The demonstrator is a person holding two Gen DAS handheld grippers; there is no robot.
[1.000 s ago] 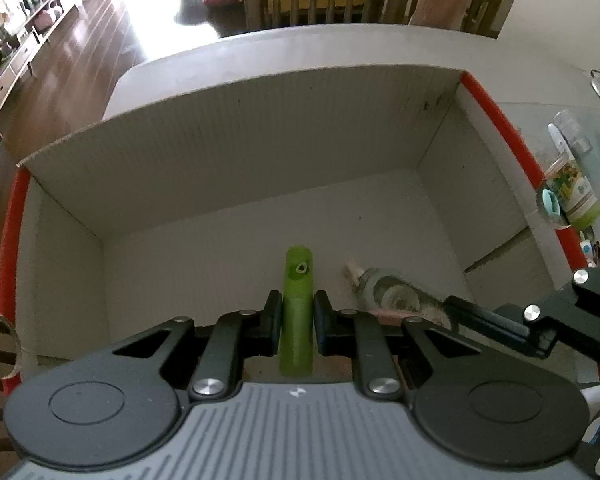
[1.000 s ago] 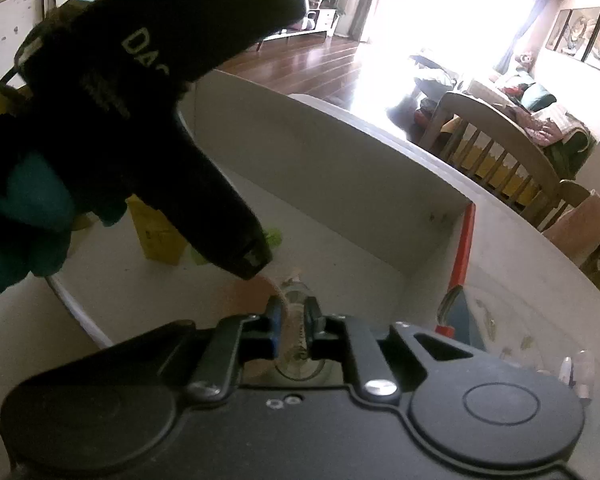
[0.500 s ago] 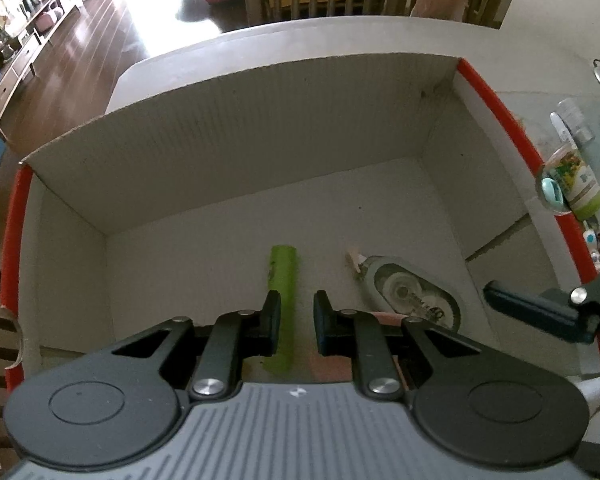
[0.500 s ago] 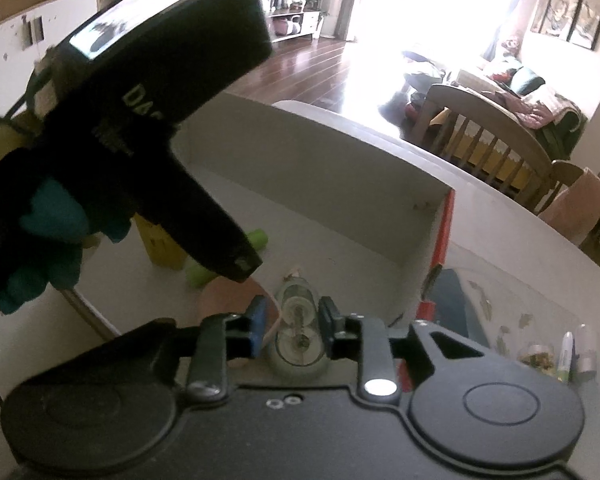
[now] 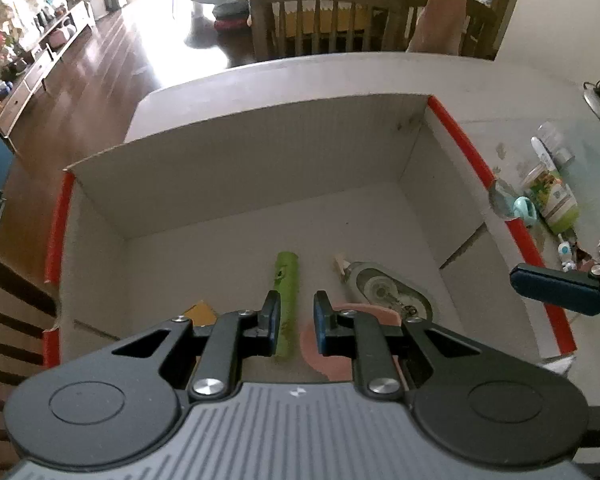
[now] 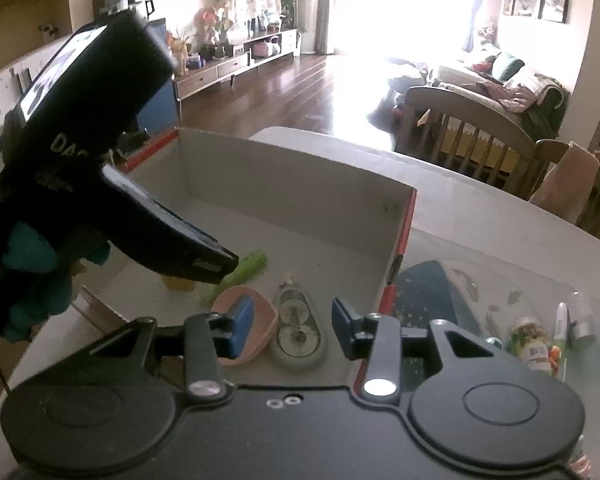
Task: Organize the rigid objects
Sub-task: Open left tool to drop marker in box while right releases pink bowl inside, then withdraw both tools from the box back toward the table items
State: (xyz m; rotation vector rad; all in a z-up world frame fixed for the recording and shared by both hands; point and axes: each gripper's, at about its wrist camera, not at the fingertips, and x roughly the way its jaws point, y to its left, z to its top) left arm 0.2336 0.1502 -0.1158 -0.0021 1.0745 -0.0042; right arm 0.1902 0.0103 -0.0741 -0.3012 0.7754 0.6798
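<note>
In the cardboard box (image 5: pixel 236 184), at about 7 o'clock on its floor, a yellow block (image 5: pixel 199 312). Next, toward 6 o'clock, a green tube (image 5: pixel 286 280) lying flat, just under the left tongs (image 5: pixel 297 322), parted a little and holding nothing. Further right, a pink disc (image 6: pixel 256 312), then a correction-tape dispenser (image 6: pixel 298 330), touching side by side beneath the right tongs (image 6: pixel 292 330), spread wide and empty. Beyond the box's red edge, at 3 o'clock, small bottles (image 6: pixel 534 342) on the tabletop (image 6: pixel 480 208).

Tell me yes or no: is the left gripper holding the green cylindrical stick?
No: the left gripper has open jaws, and the green cylindrical stick lies free on the floor of the cardboard box.
</note>
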